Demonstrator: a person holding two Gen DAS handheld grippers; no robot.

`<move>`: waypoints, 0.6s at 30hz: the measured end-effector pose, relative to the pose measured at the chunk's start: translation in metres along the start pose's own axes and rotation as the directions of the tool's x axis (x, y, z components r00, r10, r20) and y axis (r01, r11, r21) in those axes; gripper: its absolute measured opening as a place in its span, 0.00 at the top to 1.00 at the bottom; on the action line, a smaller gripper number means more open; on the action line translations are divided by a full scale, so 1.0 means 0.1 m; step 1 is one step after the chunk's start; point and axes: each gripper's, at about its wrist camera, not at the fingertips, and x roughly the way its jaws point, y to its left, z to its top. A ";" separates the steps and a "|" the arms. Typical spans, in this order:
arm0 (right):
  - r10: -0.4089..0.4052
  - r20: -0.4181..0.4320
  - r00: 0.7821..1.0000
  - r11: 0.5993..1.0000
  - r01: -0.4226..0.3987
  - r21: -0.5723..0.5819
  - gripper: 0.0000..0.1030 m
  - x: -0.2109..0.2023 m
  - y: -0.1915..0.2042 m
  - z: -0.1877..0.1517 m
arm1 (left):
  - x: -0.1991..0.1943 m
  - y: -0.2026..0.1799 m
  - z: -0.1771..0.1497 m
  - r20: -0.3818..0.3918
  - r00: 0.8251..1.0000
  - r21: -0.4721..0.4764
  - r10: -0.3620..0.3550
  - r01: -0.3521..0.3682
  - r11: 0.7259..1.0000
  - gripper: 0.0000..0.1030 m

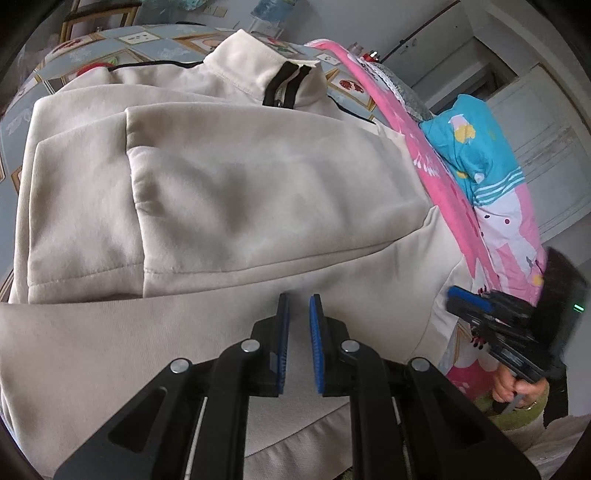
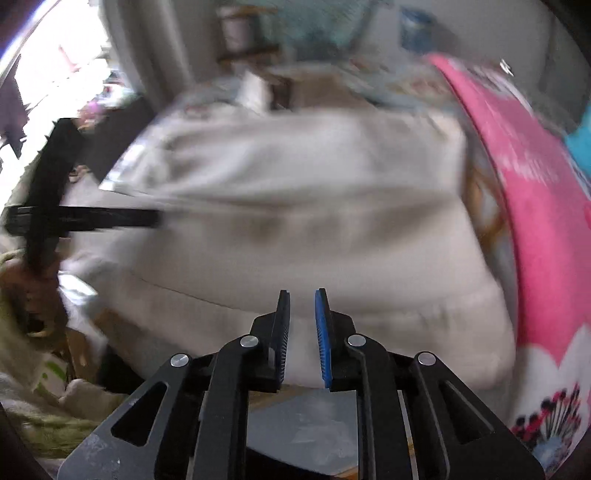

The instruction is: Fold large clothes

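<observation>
A cream zip jacket [image 1: 229, 192] lies on a patterned bed cover [image 1: 147, 42], collar [image 1: 258, 74] far, one sleeve folded across its body. My left gripper [image 1: 298, 299] hovers over the jacket's near hem, its jaws nearly together with nothing between them. My right gripper [image 1: 467, 297] sits at the jacket's right edge, held by a person's hand [image 1: 513, 387]. The right wrist view is blurred: the right gripper [image 2: 302, 293] stands over the jacket [image 2: 295, 206] near its front edge, jaws a narrow gap apart and empty. The left gripper [image 2: 140, 218] shows at the left.
A pink patterned blanket [image 1: 447, 192] runs along the jacket's right side, with a teal pillow [image 1: 476, 147] on it. The pink blanket [image 2: 539, 206] also fills the right of the right wrist view. A wooden chair [image 1: 96, 18] stands beyond the bed.
</observation>
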 end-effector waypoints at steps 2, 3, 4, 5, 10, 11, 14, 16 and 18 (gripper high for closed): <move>0.119 0.038 0.992 0.992 -0.116 -0.055 0.84 -0.08 0.25 0.05 | 0.00 -0.01 0.01 -0.006 1.000 -0.002 0.003 -0.003 1.000 0.89; 0.179 0.034 0.983 0.981 -0.175 -0.088 0.84 -0.07 0.39 0.03 | 0.00 -0.01 0.01 -0.009 1.000 -0.002 0.008 -0.008 1.000 0.89; 0.206 0.023 0.978 0.972 -0.202 -0.119 0.84 -0.02 0.50 0.03 | 0.00 -0.01 0.01 -0.010 1.000 -0.001 0.011 -0.011 1.000 0.89; 0.203 0.001 0.979 0.968 -0.201 -0.153 0.84 0.09 0.63 0.01 | 0.00 -0.03 0.02 -0.013 1.000 0.001 0.018 -0.018 1.000 0.89; 0.212 -0.080 0.974 0.967 -0.221 -0.124 0.88 0.45 0.63 -0.06 | 0.01 -0.05 0.04 -0.030 0.999 0.011 0.030 -0.030 0.999 0.89; 0.185 -0.078 0.980 0.973 -0.194 -0.123 0.89 0.41 0.64 -0.01 | 0.02 -0.05 0.05 -0.032 0.999 0.014 0.034 -0.033 0.999 0.89; 0.274 -0.019 0.961 0.948 -0.274 -0.163 0.89 0.19 0.81 0.07 | 0.03 -0.07 0.06 -0.039 0.998 0.035 0.048 -0.047 0.998 0.89; 0.332 -0.018 0.943 0.926 -0.330 -0.183 0.89 0.18 0.91 0.12 | 0.04 -0.07 0.07 -0.043 0.998 0.038 0.049 -0.047 0.998 0.89; 0.295 -0.063 0.953 0.928 -0.302 -0.217 0.91 0.37 1.04 0.03 | 0.03 -0.06 0.08 -0.046 0.998 0.032 0.042 -0.041 0.999 0.89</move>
